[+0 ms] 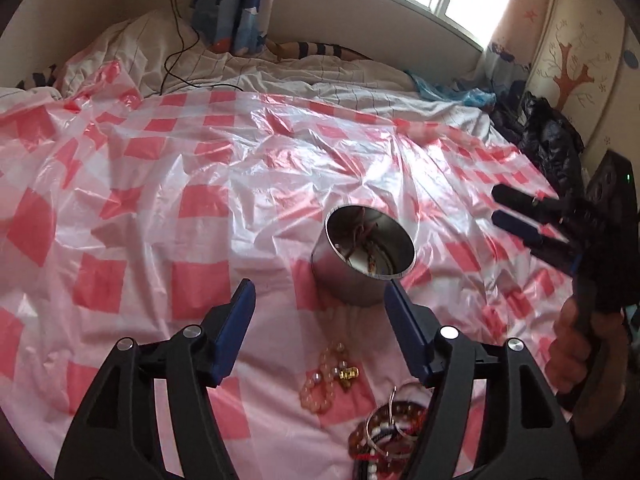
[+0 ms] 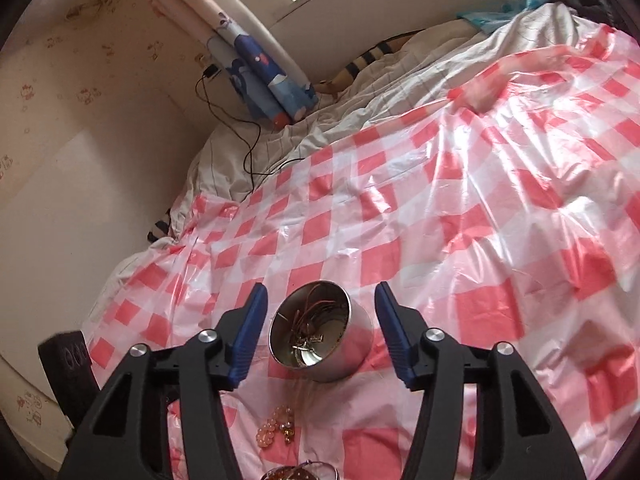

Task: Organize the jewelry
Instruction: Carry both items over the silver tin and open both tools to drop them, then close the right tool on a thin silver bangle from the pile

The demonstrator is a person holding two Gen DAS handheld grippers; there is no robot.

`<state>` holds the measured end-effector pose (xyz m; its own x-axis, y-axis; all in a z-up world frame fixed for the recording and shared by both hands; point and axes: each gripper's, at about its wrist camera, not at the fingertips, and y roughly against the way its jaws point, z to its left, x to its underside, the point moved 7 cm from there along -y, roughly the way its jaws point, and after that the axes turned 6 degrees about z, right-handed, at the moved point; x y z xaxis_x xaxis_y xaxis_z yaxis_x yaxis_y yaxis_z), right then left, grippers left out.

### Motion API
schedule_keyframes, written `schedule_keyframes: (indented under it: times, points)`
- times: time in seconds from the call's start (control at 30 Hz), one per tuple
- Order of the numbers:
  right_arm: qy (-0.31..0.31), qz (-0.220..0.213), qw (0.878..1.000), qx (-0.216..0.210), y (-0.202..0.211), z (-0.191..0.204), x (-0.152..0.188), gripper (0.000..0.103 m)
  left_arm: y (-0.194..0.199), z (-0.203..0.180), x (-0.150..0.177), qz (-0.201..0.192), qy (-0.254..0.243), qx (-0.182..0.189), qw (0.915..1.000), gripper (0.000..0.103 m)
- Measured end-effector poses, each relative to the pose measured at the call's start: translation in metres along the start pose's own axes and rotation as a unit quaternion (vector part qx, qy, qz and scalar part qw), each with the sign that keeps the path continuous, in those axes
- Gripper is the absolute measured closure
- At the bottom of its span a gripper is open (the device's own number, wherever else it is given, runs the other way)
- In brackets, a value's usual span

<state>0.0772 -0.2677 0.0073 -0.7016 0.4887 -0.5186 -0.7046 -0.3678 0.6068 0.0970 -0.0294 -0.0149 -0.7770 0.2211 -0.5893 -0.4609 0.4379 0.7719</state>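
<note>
While the metal cup [image 2: 320, 330] stands slightly tilted on the pink-checked plastic sheet [image 1: 168, 184], it already holds a few pieces: thin cords and a small metal item lie in its bottom, so part of the sorting looks done; what is left lies nearer the cameras on the sheet: a pale bead bracelet [image 1: 326, 376] with a gold charm just in front of the cup, and beyond that, at the lower edge, a tangled heap of bangles [image 1: 390, 432] with dark beads and a thin wire ring, apart from the cup; the left gripper [image 1: 320, 302] is parted wide, nothing between its blue pads, the cup just ahead of its right finger; the right gripper [image 2: 322, 306] is likewise wide open and empty, its fingers standing either side of the cup without touching it; judgement: roughly the early-to-middle stage, with the bracelet and the whole heap not yet moved; how many pieces the heap holds cannot be told.
</note>
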Motion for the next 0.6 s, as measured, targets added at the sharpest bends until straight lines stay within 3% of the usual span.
schedule_keyframes:
  times: [0.13, 0.27, 0.37, 0.5, 0.6]
  points:
    - [-0.003, 0.035, 0.999, 0.016, 0.015, -0.008, 0.031, 0.039, -0.005, -0.008, 0.04, 0.043, -0.005, 0.003, 0.999, 0.037]
    - [0.004, 0.118, 0.993, -0.012, 0.003, -0.001, 0.075, 0.039, -0.01, -0.016, 0.062, 0.071, -0.02, 0.008, 0.9972, 0.037]
    - [0.01, 0.178, 0.983, -0.043, -0.006, 0.008, 0.111, 0.039, -0.006, -0.021, 0.068, 0.076, -0.006, 0.035, 0.9965, 0.037]
    - [0.026, 0.213, 0.976, -0.026, -0.016, 0.009, 0.138, 0.039, -0.007, -0.018, 0.074, 0.087, 0.016, 0.044, 0.9951, 0.035]
    - [0.007, 0.236, 0.971, -0.045, -0.026, 0.008, 0.15, 0.039, -0.007, -0.009, 0.071, 0.086, 0.04, 0.043, 0.9946, 0.034]
